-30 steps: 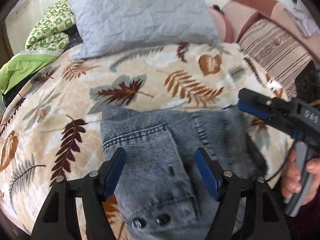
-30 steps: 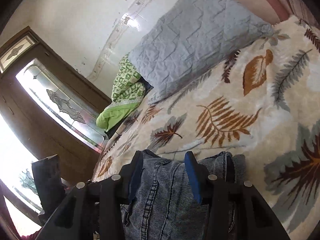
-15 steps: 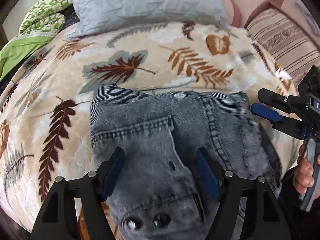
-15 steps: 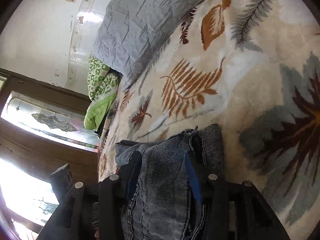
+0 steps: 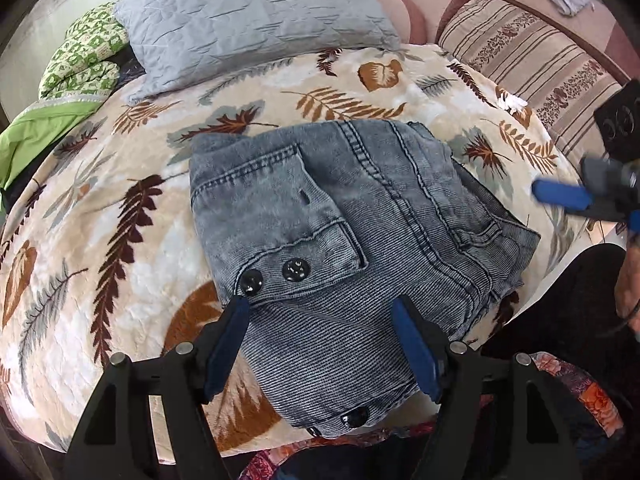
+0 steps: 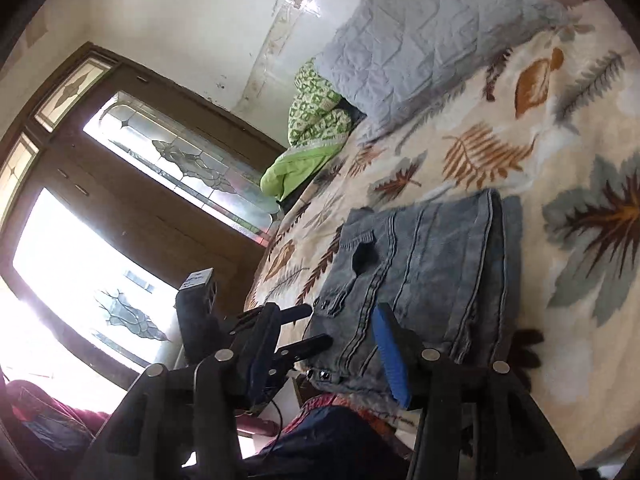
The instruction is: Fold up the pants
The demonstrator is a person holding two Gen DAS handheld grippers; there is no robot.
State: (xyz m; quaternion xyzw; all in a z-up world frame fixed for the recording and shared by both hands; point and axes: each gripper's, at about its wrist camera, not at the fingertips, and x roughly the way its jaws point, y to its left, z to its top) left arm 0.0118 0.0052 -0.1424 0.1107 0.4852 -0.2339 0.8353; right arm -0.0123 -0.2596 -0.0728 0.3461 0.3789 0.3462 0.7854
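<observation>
Grey-blue denim pants (image 5: 360, 216) lie folded into a compact stack on a leaf-print blanket (image 5: 100, 240), near the bed's front edge. My left gripper (image 5: 322, 340) hovers just above the stack's near end; it is open and its blue pads touch no cloth. My right gripper (image 5: 560, 196) is blurred at the right edge of this view, off the pants. In the right wrist view the pants (image 6: 424, 272) lie ahead of my right gripper (image 6: 324, 356), which is open and empty. The left gripper (image 6: 300, 328) shows at the stack's left side.
A grey quilted pillow (image 5: 256, 20) and a green patterned quilt (image 5: 80, 60) lie at the bed's far side. A striped cushion (image 5: 532, 60) sits at the far right. A wooden door with glass panes (image 6: 120, 200) stands beyond the bed. A person's patterned clothing (image 5: 580, 392) is at the near edge.
Both grippers have drawn back from the pants, so the whole folded stack now shows. The right gripper, earlier straddling the denim, has swung off to the stack's right side.
</observation>
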